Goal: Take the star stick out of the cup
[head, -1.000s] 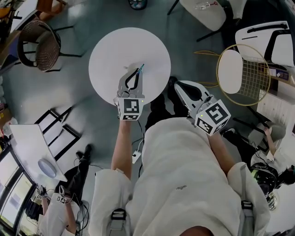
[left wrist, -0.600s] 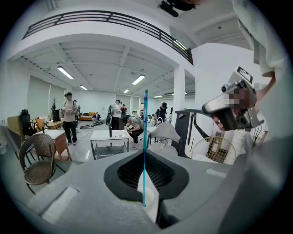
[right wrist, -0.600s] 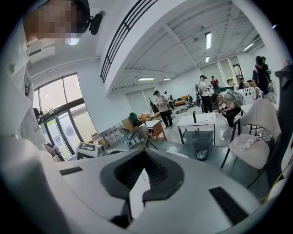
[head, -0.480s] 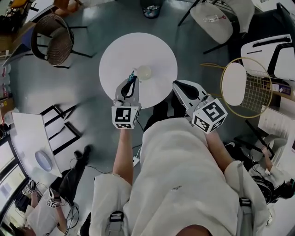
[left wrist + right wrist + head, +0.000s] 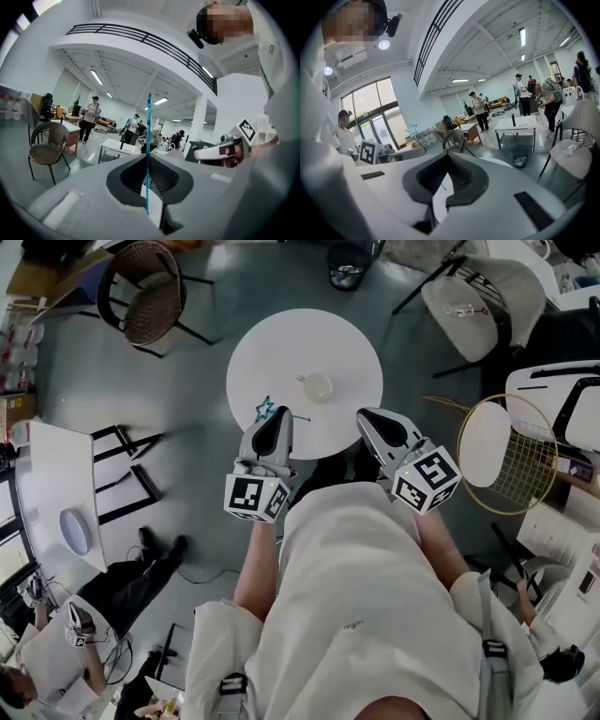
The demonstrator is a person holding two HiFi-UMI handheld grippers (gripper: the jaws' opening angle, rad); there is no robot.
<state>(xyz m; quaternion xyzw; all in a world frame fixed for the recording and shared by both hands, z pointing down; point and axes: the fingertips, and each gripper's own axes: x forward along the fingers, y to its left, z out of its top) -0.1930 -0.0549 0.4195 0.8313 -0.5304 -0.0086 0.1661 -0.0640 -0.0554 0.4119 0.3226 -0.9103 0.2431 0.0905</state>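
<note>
A thin teal stick with a star [image 5: 265, 410] on its end is held in my left gripper [image 5: 273, 430], whose jaws are shut on it. In the left gripper view the stick [image 5: 148, 140] stands upright between the closed fingers, clear of the cup. The small pale cup [image 5: 318, 387] stands on the round white table [image 5: 281, 343], to the right of the star. My right gripper [image 5: 377, 424] hovers shut at the table's near right edge with nothing in it. From the right gripper view the star [image 5: 411, 129] shows above the left gripper [image 5: 389, 152].
A wicker chair [image 5: 155, 296] stands far left, a white chair [image 5: 483, 301] far right and a dark bin [image 5: 349, 263] behind the table. A gold wire stool [image 5: 511, 451] sits at the right. A white desk [image 5: 56, 493] is at the left. Several people stand in the hall.
The left gripper has drawn back toward the table's near edge with the stick, so the star is now left of the cup. The cup, hidden before, stands uncovered. The right gripper stayed shut.
</note>
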